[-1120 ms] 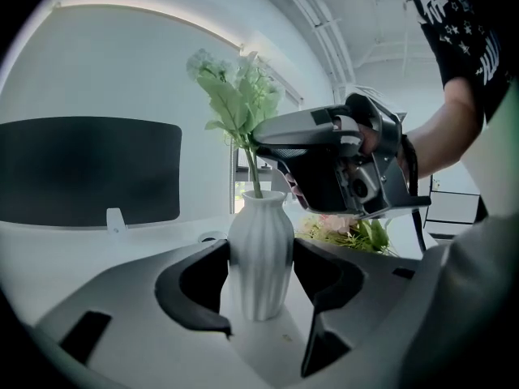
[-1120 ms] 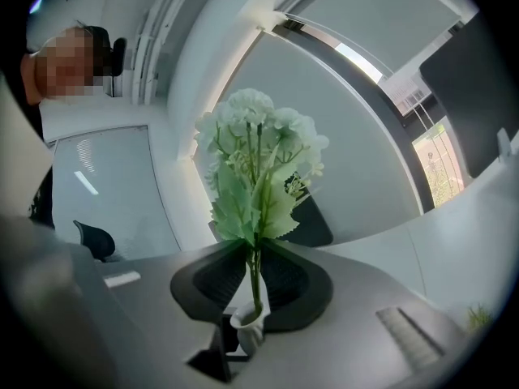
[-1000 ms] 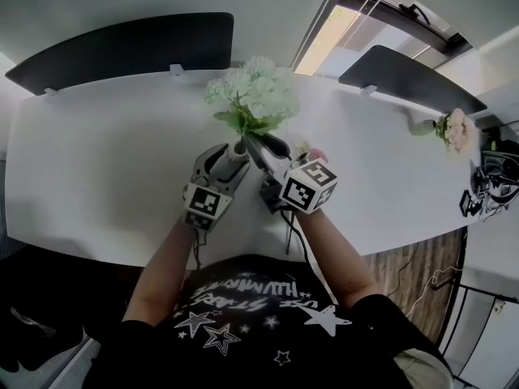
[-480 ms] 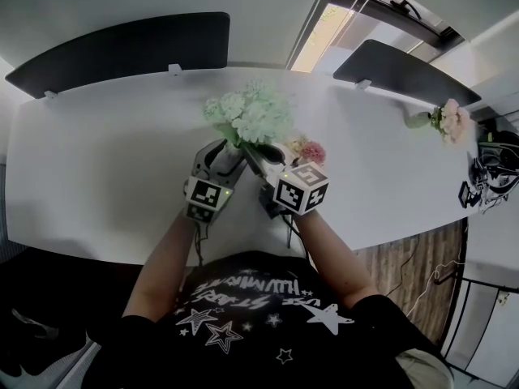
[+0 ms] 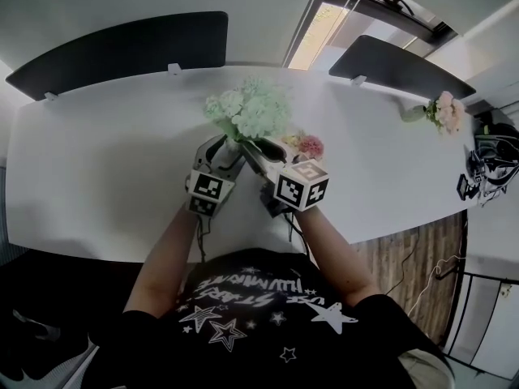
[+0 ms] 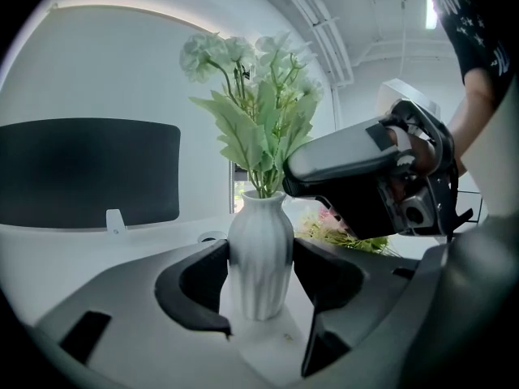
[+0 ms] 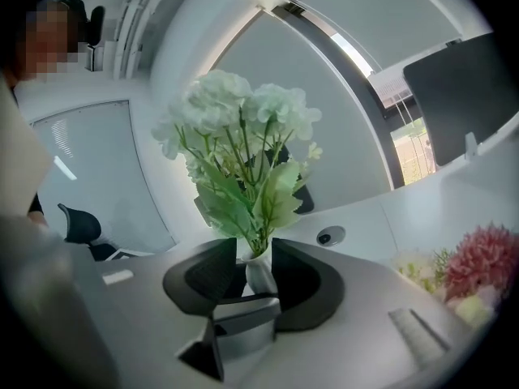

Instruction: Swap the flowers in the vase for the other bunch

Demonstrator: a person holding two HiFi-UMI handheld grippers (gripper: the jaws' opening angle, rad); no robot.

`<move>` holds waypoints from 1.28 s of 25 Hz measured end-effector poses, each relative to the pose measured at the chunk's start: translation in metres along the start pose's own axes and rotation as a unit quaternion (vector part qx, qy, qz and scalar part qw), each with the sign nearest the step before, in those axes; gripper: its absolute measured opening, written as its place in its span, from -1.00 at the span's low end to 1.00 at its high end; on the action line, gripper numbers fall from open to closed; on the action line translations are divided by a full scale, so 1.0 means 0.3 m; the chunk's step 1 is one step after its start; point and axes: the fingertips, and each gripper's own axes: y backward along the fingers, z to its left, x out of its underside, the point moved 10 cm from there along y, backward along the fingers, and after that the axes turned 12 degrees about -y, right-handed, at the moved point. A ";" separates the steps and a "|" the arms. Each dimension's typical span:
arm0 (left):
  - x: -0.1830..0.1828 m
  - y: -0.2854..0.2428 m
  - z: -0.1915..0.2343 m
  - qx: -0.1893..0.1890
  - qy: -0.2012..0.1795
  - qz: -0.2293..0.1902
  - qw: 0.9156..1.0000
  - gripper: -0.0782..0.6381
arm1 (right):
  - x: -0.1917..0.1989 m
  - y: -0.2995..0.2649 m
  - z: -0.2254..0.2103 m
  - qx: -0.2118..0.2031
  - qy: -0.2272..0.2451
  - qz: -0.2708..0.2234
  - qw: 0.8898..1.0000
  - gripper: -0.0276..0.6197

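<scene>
A white ribbed vase stands on the table between the pads of my left gripper, which press on its body from both sides. In it stands a pale green and white bunch, stems down in the neck. My right gripper sits at the neck and stems. Its jaws have just been opening, and the pads stand slightly off the stems on either side. A pink bunch lies on the table just right of the vase. In the head view both grippers, left and right, meet under the blooms.
The white table runs wide to both sides, with its near edge at my body. Two black partition panels line the far edge. Another pink bunch lies far right, beside black gear. A round cable port sits behind the vase.
My right gripper has come down a little with the green bunch toward the vase. The pink bunch beside it shows more. My left gripper has stayed in place.
</scene>
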 end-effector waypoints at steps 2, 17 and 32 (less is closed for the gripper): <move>-0.001 0.001 0.000 -0.001 -0.001 0.002 1.000 -0.05 | 0.008 0.015 0.003 0.007 -0.002 -0.001 1.000 -0.49; 0.001 0.098 -0.019 0.016 -0.004 -0.001 1.000 0.11 | 0.048 0.144 0.087 0.039 0.000 -0.033 0.999 -0.49; -0.017 0.309 -0.100 0.073 0.032 -0.054 0.995 -0.02 | 0.120 0.253 0.177 0.090 0.042 -0.077 0.992 -0.91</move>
